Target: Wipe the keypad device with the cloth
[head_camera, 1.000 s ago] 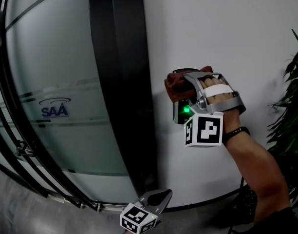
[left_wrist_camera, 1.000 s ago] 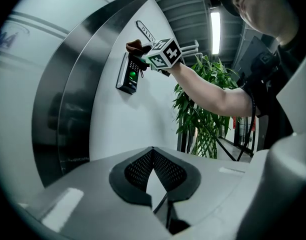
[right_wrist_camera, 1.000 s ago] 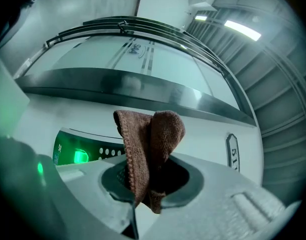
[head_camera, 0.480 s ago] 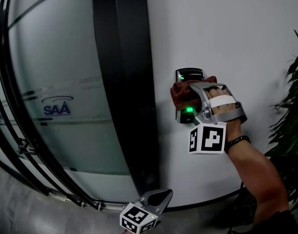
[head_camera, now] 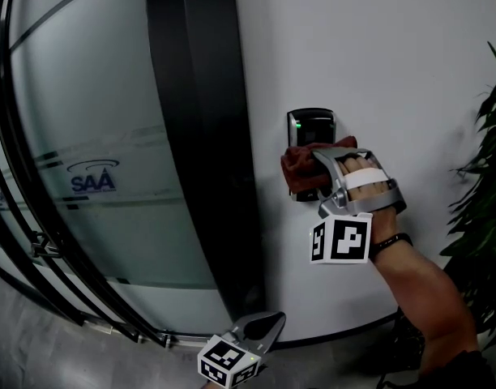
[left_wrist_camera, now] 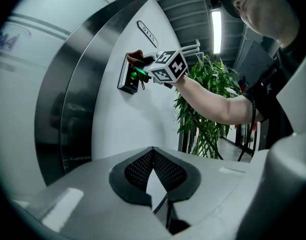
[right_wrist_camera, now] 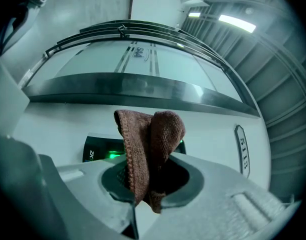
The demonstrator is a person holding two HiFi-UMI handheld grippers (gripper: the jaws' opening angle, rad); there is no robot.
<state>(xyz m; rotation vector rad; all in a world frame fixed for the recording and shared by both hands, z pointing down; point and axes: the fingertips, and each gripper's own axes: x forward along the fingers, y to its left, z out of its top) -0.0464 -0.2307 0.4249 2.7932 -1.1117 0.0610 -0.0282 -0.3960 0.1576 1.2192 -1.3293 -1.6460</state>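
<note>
While you look down from the head view, the frosted glass panel (head_camera: 86, 177) with its blue "SAA" logo fills the left, and a dark door post (head_camera: 201, 136) runs down beside it. Low in that view, near the post's foot, your left gripper (head_camera: 264, 327) hangs well apart from everything on the white wall (head_camera: 410, 71). Its own view shows its fingers pressed together at the tips with nothing between them.

Further right, the keypad device (head_camera: 310, 126) is mounted on the wall. Only its upper part is bare, and a small green light shows near its top left corner. The brown cloth (head_camera: 299, 171) covers the lower part. Your right gripper (head_camera: 322, 177) has its fingers pinching that cloth and holds it against the device, with the marker cube (head_camera: 339, 238) below your hand.

The right gripper view adds what the head view hides: a green glow on the device face to the left of the folded cloth, and a number plate (right_wrist_camera: 241, 156) on the wall to the right. The left gripper view shows the device standing out from the wall, seen from the side. A leafy plant (head_camera: 485, 177) stands at the far right.
</note>
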